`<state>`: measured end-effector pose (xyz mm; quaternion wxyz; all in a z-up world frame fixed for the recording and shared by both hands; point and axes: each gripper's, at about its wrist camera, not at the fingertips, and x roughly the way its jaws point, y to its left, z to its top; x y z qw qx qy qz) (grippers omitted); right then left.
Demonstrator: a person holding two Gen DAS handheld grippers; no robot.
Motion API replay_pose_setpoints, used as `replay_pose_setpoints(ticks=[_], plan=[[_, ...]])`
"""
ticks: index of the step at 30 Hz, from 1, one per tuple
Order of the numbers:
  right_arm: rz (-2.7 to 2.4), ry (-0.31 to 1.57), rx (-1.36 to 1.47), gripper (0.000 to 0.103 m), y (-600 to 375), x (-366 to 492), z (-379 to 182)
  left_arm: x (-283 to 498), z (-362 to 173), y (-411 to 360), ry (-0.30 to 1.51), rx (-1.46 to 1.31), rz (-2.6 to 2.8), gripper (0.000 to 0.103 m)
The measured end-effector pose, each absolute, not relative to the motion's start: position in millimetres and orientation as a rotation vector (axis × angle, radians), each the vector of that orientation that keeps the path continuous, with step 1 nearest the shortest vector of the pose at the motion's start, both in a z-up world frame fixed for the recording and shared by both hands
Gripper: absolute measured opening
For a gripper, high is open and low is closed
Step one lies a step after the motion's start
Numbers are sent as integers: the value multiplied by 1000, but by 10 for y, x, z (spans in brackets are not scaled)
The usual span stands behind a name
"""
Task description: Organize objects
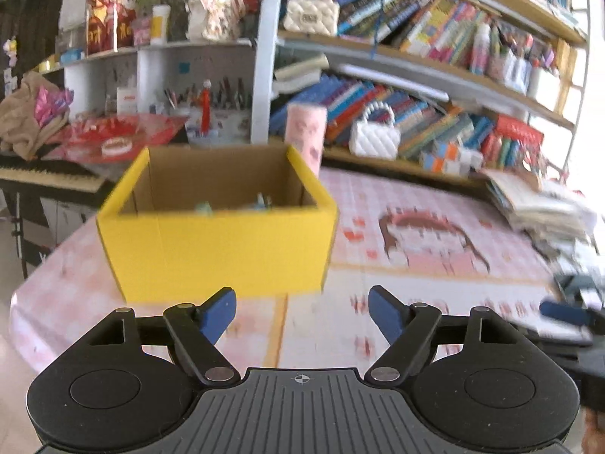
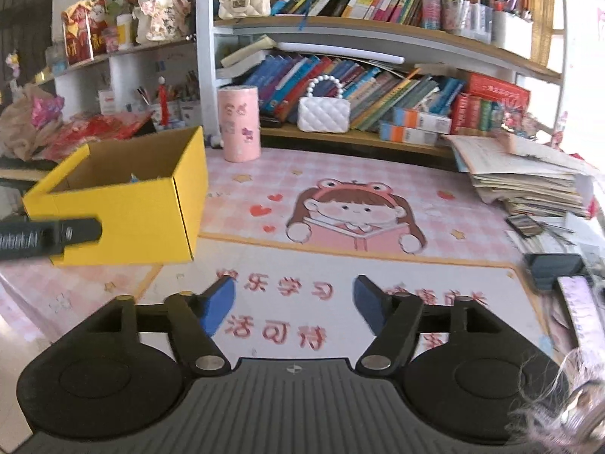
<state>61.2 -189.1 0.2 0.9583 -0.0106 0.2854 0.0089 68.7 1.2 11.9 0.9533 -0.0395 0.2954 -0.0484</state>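
Both jaws wide apart and empty: left hand-held gripper hanging just short of the yellow box, right hand-held gripper over the bare middle of the desk. Box standing upright and open-topped on the left part of the desk, with a few small items lying in its bottom, too blurred to name.

Probably between placements, with the next object to be fetched. Best done by picking one target first: loose things lie at the right edge of the desk, beside the stack of papers. Approach low with the jaws kept spread, square them to the object's narrow side, close only once both pads flank it. Carry over the box rim, not into the near wall, and release low inside.

Writing: red Chinese characters printed on the desk mat, seen upside down, among them 快乐学习. Book spines on the shelf too small to read. Pink canister bearing cartoon prints, text unreadable.
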Motion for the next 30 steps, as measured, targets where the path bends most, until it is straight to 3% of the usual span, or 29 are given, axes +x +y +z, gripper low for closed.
replay_pose_setpoints(ticks=[4,9,19,30], plan=[[-21,591,-46,86,-1828,484,-24,598,62,-71,641,-21,-147,80],[-87,604,-44,102,-1835,338,-57,484,75,-144,612,19,-152,91],[-235,655,2,103,-1938,142,-134,373,-6,-246,661,62,-141,98],[-261,662,17,103,-1916,25,-135,304,-54,-341,690,89,-137,98]])
